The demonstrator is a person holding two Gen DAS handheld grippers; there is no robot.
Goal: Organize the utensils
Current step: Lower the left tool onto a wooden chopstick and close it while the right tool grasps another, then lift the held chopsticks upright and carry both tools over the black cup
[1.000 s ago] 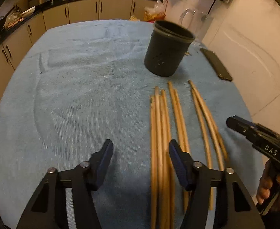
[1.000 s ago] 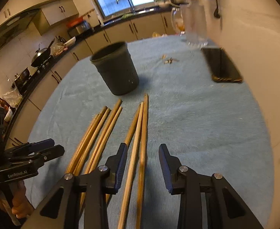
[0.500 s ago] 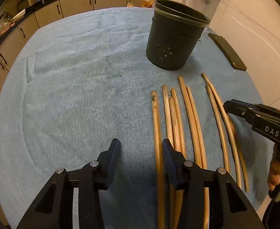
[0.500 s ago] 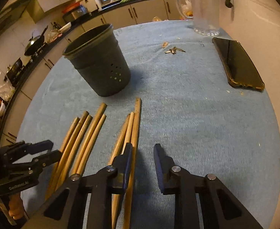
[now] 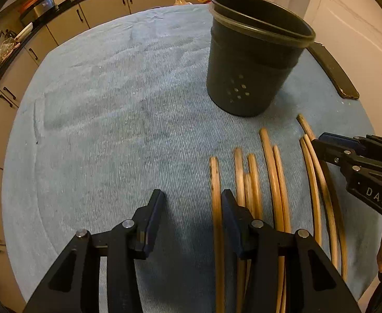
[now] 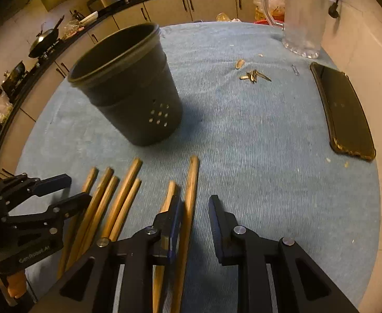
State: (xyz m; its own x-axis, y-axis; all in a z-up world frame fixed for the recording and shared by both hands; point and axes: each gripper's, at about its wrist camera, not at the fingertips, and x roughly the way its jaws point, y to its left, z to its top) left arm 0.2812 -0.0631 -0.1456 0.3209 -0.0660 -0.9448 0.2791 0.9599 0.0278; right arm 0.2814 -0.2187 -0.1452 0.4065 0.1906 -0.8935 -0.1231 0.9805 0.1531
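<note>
Several wooden chopsticks [image 5: 275,182] lie side by side on a blue towel [image 5: 112,130], tips toward a dark perforated utensil holder [image 5: 253,67] that stands upright and looks empty. My left gripper [image 5: 192,206] is open low over the towel, its right finger by the leftmost chopstick [image 5: 215,208]. My right gripper [image 6: 194,208] is open, with the rightmost chopstick [image 6: 191,190] between its fingers. The holder [image 6: 131,91] and chopsticks [image 6: 117,198] also show in the right wrist view. Each gripper shows in the other's view: the right one [image 5: 329,143], the left one [image 6: 68,190].
A black phone [image 6: 344,112] lies at the towel's right edge, by a wall. A clear glass jug [image 6: 303,15] stands at the far right. Small keys or clips [image 6: 253,75] lie behind the holder. Kitchen cabinets and counter run behind the table.
Both grippers have moved forward toward the holder and down to the chopsticks. The right gripper's jaws have narrowed and now straddle the rightmost chopstick.
</note>
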